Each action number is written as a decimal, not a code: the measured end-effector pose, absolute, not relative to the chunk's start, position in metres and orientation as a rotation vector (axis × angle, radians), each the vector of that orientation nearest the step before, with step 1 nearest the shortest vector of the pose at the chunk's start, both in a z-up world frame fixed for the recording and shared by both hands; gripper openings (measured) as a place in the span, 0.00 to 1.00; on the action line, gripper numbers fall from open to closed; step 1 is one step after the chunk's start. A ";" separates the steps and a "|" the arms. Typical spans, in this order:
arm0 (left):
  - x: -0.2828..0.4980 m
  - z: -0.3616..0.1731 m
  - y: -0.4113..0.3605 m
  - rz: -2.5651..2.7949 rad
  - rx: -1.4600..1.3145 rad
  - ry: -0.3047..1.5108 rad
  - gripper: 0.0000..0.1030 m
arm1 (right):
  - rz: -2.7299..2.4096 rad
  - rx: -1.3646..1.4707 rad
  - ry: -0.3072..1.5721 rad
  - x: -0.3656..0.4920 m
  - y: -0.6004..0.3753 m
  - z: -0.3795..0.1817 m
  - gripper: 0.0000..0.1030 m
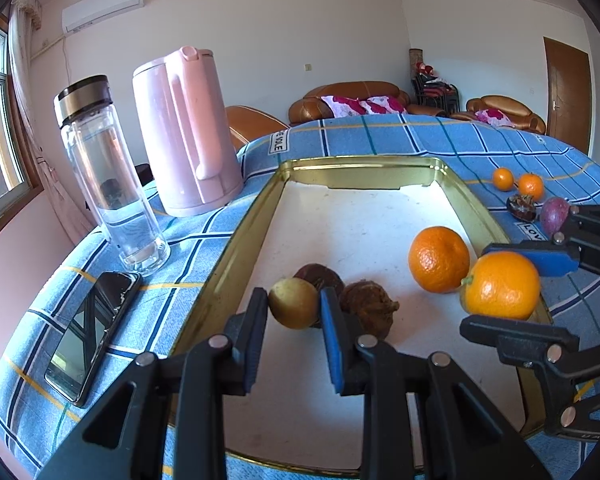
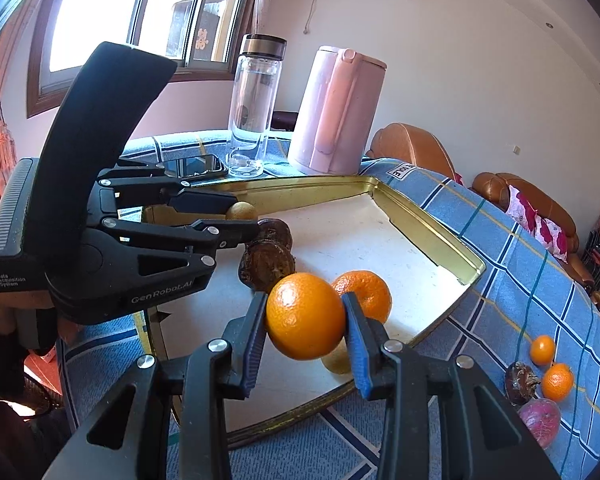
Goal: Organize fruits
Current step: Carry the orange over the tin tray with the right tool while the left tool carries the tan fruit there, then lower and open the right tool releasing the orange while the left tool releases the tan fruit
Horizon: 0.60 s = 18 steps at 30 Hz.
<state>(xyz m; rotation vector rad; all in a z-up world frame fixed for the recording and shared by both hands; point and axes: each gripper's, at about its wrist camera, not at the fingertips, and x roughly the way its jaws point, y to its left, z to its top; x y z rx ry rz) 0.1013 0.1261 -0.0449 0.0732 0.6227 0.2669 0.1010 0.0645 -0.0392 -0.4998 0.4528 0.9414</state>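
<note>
**Orange gripped over the gold-rimmed tray**

At centre frame in the right wrist view, a large orange (image 2: 305, 316) sits clamped between the blue pads of the right gripper (image 2: 305, 320), both pads pressed against its sides. It is held above the lower edge of the tray (image 2: 428, 216), a shallow tin with a gold rim and white floor. The left wrist view shows the same orange (image 1: 500, 285) at the right of the frame, over the tray's right rim, held between the right gripper's fingers (image 1: 528, 258).

Just behind it, a second orange (image 2: 366, 294) rests on the tray floor. Further up and left lie two dark brown fruits (image 2: 268, 258), touching each other, and beside them a small yellowish fruit (image 1: 294, 302). The left gripper (image 1: 294, 310) has its jaws spread around that yellow fruit; whether the pads actually touch it I cannot tell.

At the lower right of the right wrist view, outside the tray on the blue checked tablecloth (image 2: 500, 240), sit two small tangerines (image 2: 556, 381), a dark brown fruit (image 2: 520, 382) and a purple-red fruit (image 2: 540, 420), close together.

Beyond the tray, upper centre, stand a pink kettle (image 2: 336, 112) and a glass bottle (image 2: 256, 108), with a phone (image 2: 196, 166) lying flat left of the bottle.
</note>
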 end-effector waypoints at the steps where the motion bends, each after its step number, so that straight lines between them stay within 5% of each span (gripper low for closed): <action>1: 0.101 -0.046 0.127 0.266 0.073 0.625 0.27 | 0.942 -0.506 0.456 0.101 0.065 -0.040 0.38; 18: 0.104 -0.050 0.126 0.269 0.085 0.638 0.28 | 0.950 -0.496 0.476 0.104 0.067 -0.040 0.40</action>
